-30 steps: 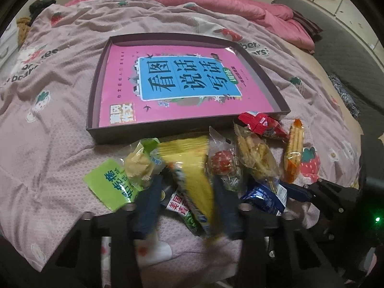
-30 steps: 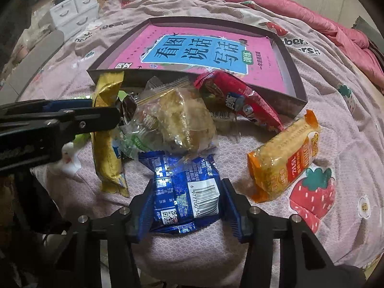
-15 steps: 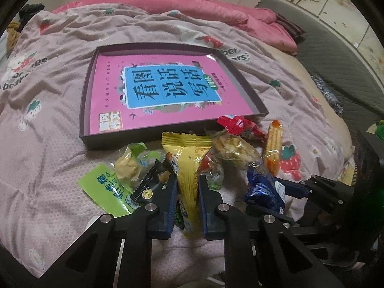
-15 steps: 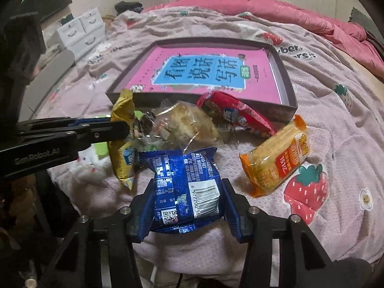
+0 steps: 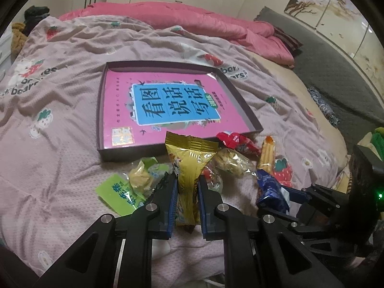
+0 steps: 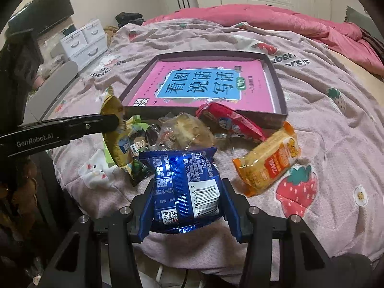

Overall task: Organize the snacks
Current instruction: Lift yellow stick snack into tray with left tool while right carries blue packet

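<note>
Pick-up step: left gripper (image 5: 187, 193) is clamping the gold packet (image 5: 189, 168), right gripper (image 6: 186, 200) is gripping the blue packet (image 6: 184, 184), both near the bed's front edge; next, carrying them into the tray (image 5: 249, 117).

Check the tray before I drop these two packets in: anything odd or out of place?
Yes. The dark tray holds no snacks; a pink book fills its floor, slightly askew. Every loose packet lies heaped on the bedspread in front. Nothing looks spilled or torn.
</note>
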A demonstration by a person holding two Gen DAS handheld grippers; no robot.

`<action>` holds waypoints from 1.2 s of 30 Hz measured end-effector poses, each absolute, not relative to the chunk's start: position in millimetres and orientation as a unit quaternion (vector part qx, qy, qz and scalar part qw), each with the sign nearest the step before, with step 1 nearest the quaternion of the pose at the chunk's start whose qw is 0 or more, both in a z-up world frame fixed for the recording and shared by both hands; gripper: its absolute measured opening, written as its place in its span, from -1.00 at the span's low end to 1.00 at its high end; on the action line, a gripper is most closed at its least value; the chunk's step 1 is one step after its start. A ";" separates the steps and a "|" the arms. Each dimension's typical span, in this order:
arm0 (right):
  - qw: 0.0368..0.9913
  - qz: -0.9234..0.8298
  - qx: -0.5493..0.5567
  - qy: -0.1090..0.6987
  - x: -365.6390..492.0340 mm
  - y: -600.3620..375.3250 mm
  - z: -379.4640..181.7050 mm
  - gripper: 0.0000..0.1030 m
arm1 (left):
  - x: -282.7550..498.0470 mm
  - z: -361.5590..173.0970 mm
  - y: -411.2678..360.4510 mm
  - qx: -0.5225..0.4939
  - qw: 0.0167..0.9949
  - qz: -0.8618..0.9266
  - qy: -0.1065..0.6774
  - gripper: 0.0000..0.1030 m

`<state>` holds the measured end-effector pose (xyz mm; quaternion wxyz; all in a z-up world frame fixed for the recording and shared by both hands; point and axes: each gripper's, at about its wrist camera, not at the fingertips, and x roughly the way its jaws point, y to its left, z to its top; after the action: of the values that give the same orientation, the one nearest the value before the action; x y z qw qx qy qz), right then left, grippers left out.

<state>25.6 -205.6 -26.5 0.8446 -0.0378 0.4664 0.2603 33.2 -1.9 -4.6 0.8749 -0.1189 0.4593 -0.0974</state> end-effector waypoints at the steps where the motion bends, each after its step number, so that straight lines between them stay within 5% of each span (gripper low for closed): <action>1: 0.847 0.257 -0.031 0.463 25.7 -208.9 -24.8 -0.01 | 33.2 -3.2 0.0 -0.121 0.876 -0.097 0.457 -0.69; 36: 0.904 0.209 0.005 0.373 134.7 -214.9 -3.4 -0.01 | 88.3 14.2 37.0 -0.137 0.910 -0.052 0.387 -0.69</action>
<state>134.7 -214.9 -3.4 0.9038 0.0051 0.3735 0.2088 88.3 37.0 14.2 0.9103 -0.1373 0.3871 -0.0517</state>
